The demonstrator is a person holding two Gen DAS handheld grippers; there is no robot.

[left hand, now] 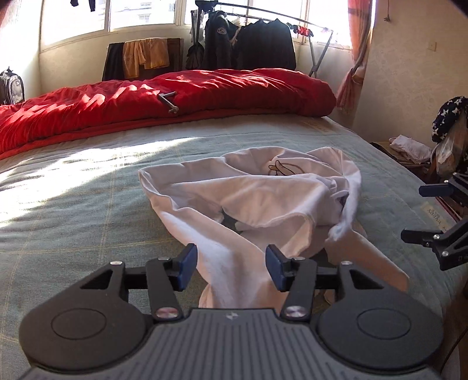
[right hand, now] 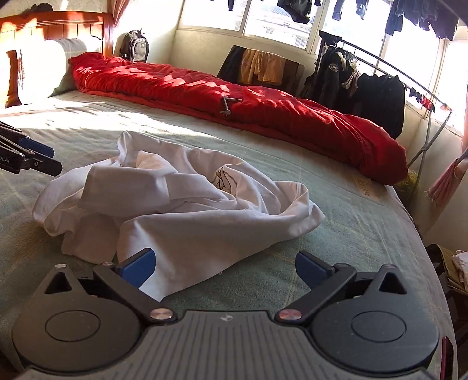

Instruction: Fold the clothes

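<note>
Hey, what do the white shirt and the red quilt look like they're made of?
White shirt: likely thin cotton jersey, matte; it lies in soft, limp creases. Red quilt: seemingly padded woven fabric with a slight sheen; it looks puffy, and sunlit wrinkles catch highlights.

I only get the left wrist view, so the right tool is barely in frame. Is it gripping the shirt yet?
Observer: No. The right tool is wide open and clamps nothing.
Operator: Where does it sit relative to the shirt?
Observer: Its left pad is over the near edge of the white shirt; the other pad is over bare sheet.
Operator: What's at the head of the bed?
Observer: A white pillow against a wooden headboard.
</note>
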